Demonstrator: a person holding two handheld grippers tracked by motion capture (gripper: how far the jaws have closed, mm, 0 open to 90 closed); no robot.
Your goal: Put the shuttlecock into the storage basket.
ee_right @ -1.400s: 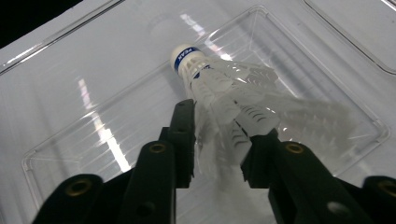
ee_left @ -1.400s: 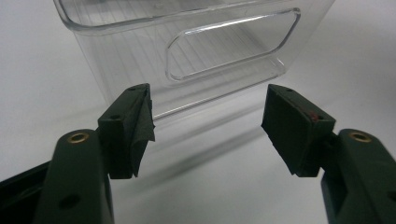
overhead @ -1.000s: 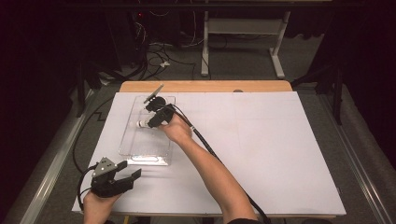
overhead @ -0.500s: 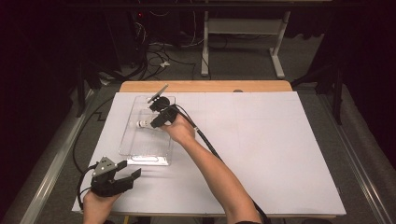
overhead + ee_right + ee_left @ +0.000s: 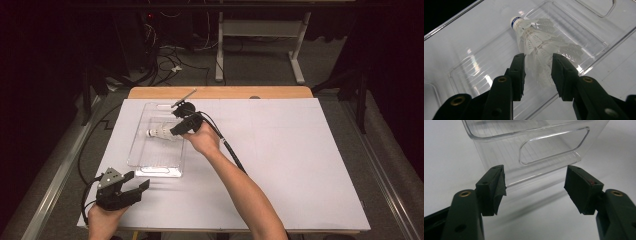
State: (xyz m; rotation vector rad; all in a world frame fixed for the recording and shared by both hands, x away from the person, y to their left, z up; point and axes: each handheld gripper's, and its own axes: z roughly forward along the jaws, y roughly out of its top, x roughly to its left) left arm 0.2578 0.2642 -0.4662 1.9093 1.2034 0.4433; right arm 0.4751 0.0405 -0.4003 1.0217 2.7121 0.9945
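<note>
My right gripper (image 5: 537, 72) has just been closing its jaws on the skirt of the shuttlecock (image 5: 541, 47) over the clear plastic tray (image 5: 145, 165) on the worktop, release still ahead, while my left gripper (image 5: 535, 187) waits wide.

Black two-jaw grippers (image 5: 135, 187), brass screws, trailing cables

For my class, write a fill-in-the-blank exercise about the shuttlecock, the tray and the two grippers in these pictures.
1. The right gripper holds a white ____ by its feather skirt.
2. The shuttlecock hangs over a clear plastic ____.
3. The left gripper has its jaws ____, with nothing between them.
4. The tray rests on a ____ table surface.

Missing words: shuttlecock; tray; open; white
</note>
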